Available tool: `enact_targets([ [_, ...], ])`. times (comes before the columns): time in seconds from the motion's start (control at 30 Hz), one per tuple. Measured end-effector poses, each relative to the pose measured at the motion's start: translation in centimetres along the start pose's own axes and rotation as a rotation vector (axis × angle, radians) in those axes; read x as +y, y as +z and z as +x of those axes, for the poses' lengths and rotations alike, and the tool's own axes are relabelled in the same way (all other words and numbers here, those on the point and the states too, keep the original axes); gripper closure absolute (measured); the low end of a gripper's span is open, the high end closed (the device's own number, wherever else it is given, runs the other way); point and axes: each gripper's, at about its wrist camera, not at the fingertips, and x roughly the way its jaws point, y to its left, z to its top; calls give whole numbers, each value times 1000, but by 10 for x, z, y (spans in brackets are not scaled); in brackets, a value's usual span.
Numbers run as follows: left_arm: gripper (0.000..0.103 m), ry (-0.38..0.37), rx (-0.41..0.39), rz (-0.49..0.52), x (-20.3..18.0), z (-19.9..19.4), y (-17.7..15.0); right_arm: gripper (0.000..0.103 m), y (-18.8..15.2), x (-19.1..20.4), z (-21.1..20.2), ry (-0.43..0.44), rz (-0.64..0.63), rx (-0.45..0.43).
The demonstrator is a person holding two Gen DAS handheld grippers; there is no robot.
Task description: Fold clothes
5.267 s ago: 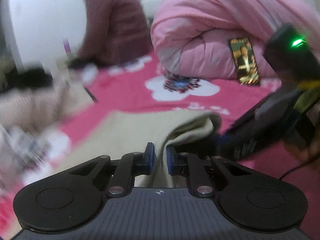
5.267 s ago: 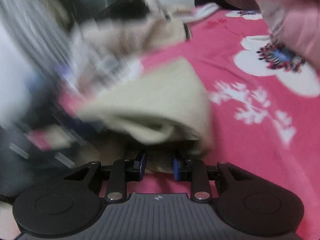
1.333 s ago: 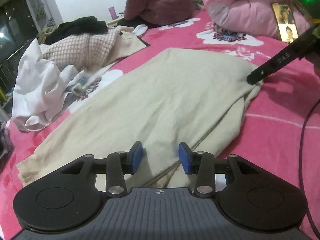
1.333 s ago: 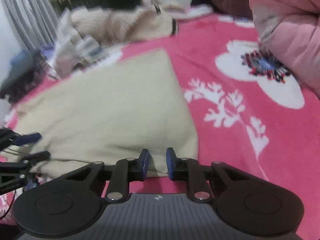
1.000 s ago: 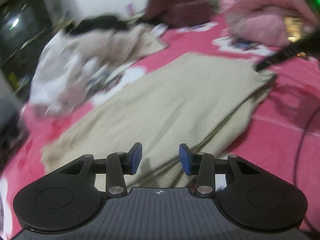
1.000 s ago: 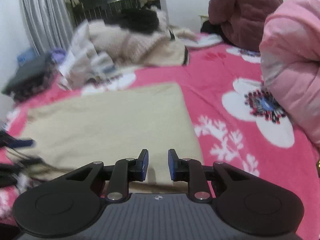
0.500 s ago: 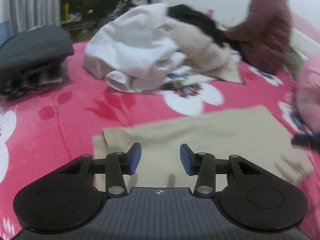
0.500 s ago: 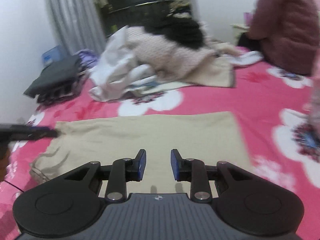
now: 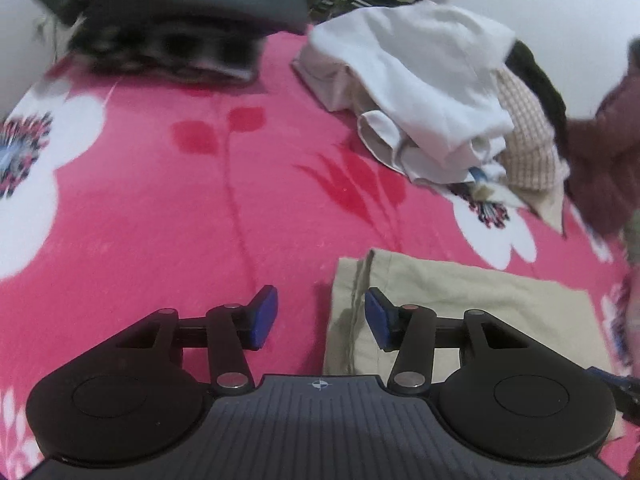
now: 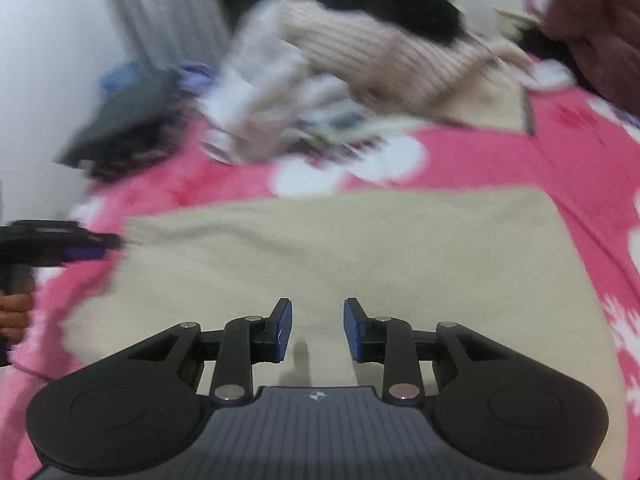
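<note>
A beige garment (image 9: 448, 300) (image 10: 340, 256) lies folded flat on the pink flowered blanket (image 9: 160, 208). My left gripper (image 9: 320, 316) hovers over the garment's left hemmed edge, its jaws opening, with only that edge below the gap and nothing pinched. My right gripper (image 10: 318, 328) hangs above the near side of the garment, jaws opening, blue pads clear of the cloth. The left gripper (image 10: 96, 246) also shows in the right wrist view at the garment's far left corner, held by a hand (image 10: 12, 316).
A heap of unfolded clothes, white (image 9: 420, 92) and knitted beige (image 10: 380, 56), lies beyond the garment. A dark folded stack (image 9: 172, 16) sits at the blanket's far left. A person in a maroon top (image 9: 604, 148) sits at the right.
Both grippers let go of the beige garment, which now lies flat. The left gripper swung left along it to its hemmed end and rolled; the right gripper shifted left over its near side.
</note>
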Motion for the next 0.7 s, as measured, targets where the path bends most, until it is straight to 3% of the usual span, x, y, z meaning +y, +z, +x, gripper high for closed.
enact_targets([
  [0.1, 54, -63, 49, -89, 13, -8, -5, 67, -13, 29, 1, 80, -124, 9],
  [0.17, 53, -111, 87, -151, 21, -10, -11, 63, -33, 44, 20, 70, -213, 89],
  [0.27, 51, -182, 148, -222, 30, -7, -19, 63, -41, 54, 21, 28, -245, 82],
  [0.4, 48, -185, 184, -209, 27, -1, -23, 60, -25, 73, -5, 109, -286, 13],
  [0.5, 47, -173, 197, -223, 29, 8, -22, 44, -26, 97, -15, 177, -402, -26],
  [0.57, 46, -184, 212, -229, 30, 13, -22, 38, -32, 114, -10, 199, -492, -10],
  [0.7, 42, -220, 243, -205, 27, 18, -22, 37, -51, 139, 4, 193, -649, 40],
])
